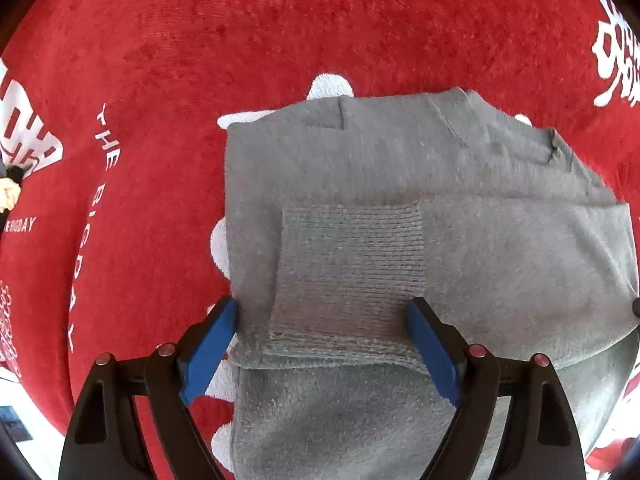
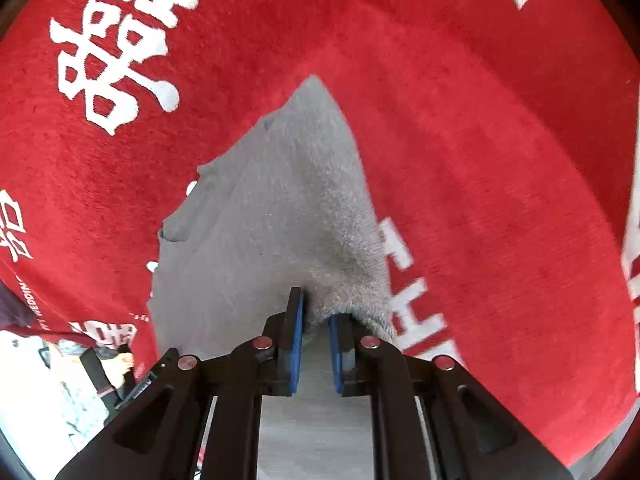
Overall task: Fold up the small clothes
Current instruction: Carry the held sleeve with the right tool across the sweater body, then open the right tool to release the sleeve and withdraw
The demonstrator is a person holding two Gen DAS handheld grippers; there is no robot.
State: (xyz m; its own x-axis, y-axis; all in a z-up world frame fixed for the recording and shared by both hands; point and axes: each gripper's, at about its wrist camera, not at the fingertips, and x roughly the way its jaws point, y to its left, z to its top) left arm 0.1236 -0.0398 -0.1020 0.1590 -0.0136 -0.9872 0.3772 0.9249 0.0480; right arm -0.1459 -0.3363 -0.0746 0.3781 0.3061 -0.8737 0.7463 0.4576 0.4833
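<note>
Left gripper hung wide open over the grey sweater; right gripper pinched its edge, all on the red rug.

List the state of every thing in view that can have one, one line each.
Fuzzy grey knit garment: partly folded, lying on the mat, ribbed cuff laid on top; one edge lifted.
Red plush mat with white lettering: spread flat under the garment.
Left gripper: open, blue fingers astride the ribbed cuff.
Right gripper: shut on the garment's edge, holding it up.
</note>
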